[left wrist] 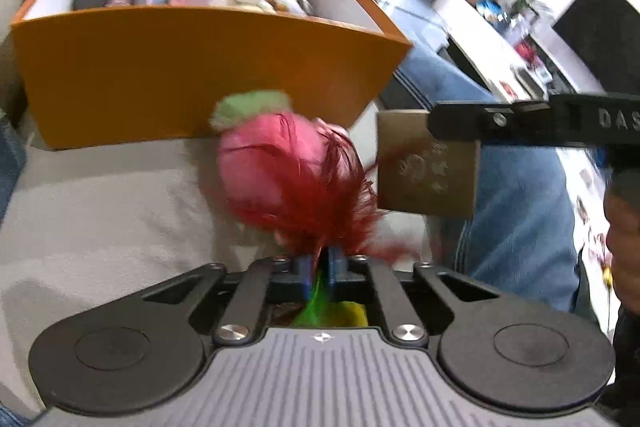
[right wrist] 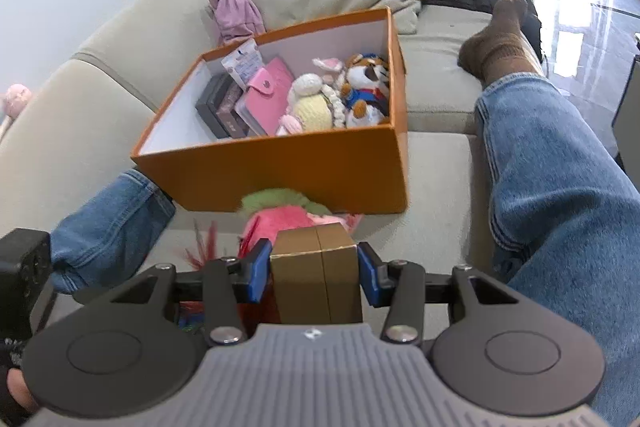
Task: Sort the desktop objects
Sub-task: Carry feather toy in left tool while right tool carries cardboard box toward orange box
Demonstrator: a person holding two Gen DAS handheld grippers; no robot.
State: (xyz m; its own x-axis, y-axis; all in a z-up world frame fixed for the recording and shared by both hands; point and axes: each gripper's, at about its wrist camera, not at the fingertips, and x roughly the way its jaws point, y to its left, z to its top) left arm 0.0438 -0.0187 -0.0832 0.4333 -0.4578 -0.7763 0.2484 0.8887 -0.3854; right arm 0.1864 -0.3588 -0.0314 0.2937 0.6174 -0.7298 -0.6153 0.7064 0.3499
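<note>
My left gripper (left wrist: 320,263) has its blue pads drawn almost together, pinching the stems of a feather toy (left wrist: 280,171). From the left wrist camera the toy's pink plush ball with its green cap stands just ahead of my fingertips, dark red feathers spread across it, and green and yellow feathers trail back between the jaws toward the camera. This view is blurred, so I cannot tell whether the ball rests on the sofa cushion (left wrist: 100,207) or hangs just above it.

My right gripper (right wrist: 316,271) stands about half open and is closed on a gold box (right wrist: 316,275), one blue pad pressed on each side. The box sits upright between the fingers. In the left view it hangs just to the right of the feather toy, touched by the red plumes.

The orange box (right wrist: 280,171) stands on the sofa directly beyond both grippers, near the toy's green cap. Inside it, from left to right, are dark cases, a pink wallet (right wrist: 266,99), a knitted doll (right wrist: 312,107) and a tiger plush (right wrist: 366,87). A person's jeans-clad legs (right wrist: 560,207) lie either side of it.
</note>
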